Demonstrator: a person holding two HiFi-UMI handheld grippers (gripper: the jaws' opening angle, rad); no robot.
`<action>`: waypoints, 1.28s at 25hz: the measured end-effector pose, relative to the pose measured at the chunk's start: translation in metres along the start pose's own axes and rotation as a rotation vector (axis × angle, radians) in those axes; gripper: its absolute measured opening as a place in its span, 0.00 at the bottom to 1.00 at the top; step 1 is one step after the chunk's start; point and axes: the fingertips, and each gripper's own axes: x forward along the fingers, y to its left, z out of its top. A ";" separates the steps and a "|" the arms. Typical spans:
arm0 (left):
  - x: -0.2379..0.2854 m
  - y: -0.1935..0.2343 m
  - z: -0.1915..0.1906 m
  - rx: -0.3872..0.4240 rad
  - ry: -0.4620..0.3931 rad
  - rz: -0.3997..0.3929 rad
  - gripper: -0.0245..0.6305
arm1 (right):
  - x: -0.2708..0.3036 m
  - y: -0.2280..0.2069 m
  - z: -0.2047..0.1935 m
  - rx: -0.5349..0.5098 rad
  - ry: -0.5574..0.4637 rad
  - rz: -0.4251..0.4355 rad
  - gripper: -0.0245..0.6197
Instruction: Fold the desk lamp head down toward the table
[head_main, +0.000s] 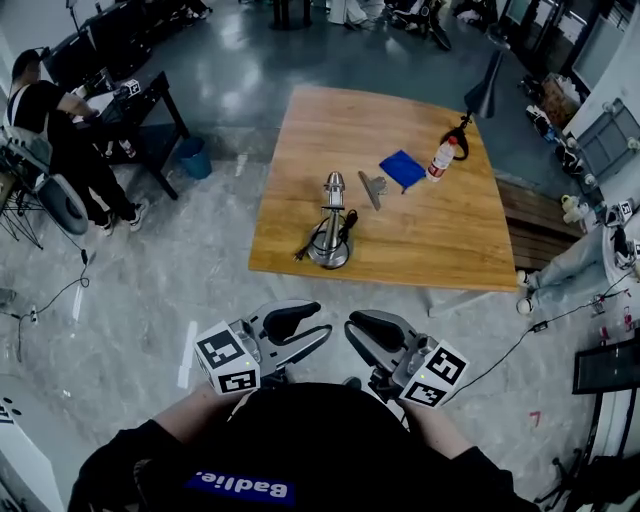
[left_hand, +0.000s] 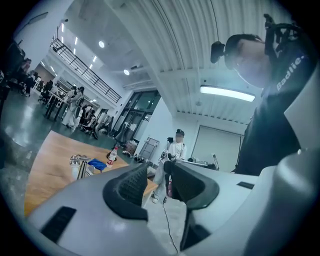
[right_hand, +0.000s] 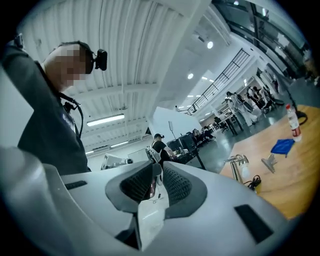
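Before the torso (head_main: 300, 440), left claw (head_main: 322, 320) and right claw (head_main: 352, 332) point inward.

The scene is bright, lit evenly from above by ceiling light strips (left_hand: 227, 93) and small spots (left_hand: 101, 44). The grey floor (head_main: 230, 95) shows a soft glare in the head view, and the metal desk lamp (head_main: 331, 225) has small highlights. Shadows are weak. Both gripper views bend strongly toward their dark round edges.
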 end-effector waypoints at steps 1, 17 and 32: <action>0.002 -0.003 0.000 0.003 0.002 -0.002 0.30 | -0.002 0.002 -0.001 -0.031 0.008 0.001 0.14; 0.007 -0.038 0.002 0.070 -0.024 0.027 0.05 | -0.014 0.026 -0.003 -0.327 0.115 -0.054 0.05; -0.002 -0.035 -0.004 0.073 -0.017 0.042 0.05 | 0.000 0.034 -0.006 -0.329 0.125 -0.034 0.05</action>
